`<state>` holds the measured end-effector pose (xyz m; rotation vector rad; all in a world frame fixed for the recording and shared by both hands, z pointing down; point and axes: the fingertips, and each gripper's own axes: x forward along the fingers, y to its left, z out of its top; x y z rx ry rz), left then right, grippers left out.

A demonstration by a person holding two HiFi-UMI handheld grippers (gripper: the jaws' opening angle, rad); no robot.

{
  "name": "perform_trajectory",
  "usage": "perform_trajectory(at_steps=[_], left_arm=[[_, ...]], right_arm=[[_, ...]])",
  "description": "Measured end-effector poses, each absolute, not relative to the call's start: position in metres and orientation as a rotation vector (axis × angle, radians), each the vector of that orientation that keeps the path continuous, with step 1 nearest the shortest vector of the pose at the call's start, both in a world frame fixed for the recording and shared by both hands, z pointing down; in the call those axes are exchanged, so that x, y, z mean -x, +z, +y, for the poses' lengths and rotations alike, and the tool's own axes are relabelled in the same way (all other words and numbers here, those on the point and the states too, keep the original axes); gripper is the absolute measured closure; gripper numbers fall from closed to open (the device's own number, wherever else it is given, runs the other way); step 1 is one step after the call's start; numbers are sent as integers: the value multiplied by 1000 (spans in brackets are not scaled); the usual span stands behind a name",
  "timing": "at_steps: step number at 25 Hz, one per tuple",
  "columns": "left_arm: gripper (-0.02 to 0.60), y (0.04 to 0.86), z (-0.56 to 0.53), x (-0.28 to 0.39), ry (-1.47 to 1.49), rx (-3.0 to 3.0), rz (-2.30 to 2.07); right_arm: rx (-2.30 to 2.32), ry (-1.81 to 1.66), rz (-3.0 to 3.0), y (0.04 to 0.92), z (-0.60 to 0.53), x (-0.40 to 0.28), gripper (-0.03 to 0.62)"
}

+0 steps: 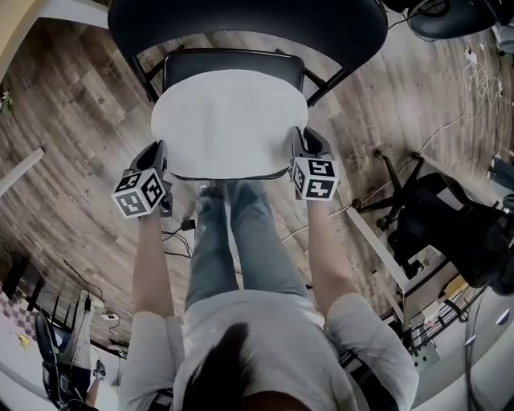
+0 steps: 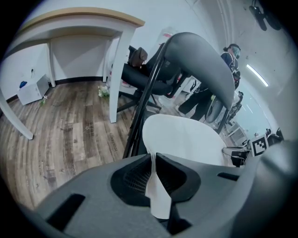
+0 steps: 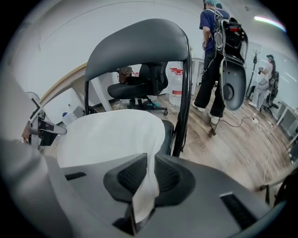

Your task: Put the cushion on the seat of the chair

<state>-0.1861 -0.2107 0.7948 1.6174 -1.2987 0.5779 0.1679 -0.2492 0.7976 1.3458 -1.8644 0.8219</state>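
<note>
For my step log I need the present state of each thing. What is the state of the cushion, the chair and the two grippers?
cushion: spread flat over the chair seat, pinched at both side edges; whether it already rests on the seat cannot be told.
chair: upright, seat mostly covered by the cushion.
left gripper: shut on the cushion's left edge.
right gripper: shut on the cushion's right edge.

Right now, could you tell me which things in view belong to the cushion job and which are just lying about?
Job: cushion, chair, left gripper and right gripper, jaws shut on the cushion's edges.
Lying about: office chair, desk, water bottles, floor cables.
</note>
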Motion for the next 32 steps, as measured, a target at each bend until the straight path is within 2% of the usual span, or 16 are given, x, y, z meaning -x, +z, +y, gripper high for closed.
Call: perform_trajectory(at_steps=[32], left_arm=[[532,857,-224,189,889,-1646,-1203]], right_arm=[[-1292,898,-1734,865,-252,-173,536]])
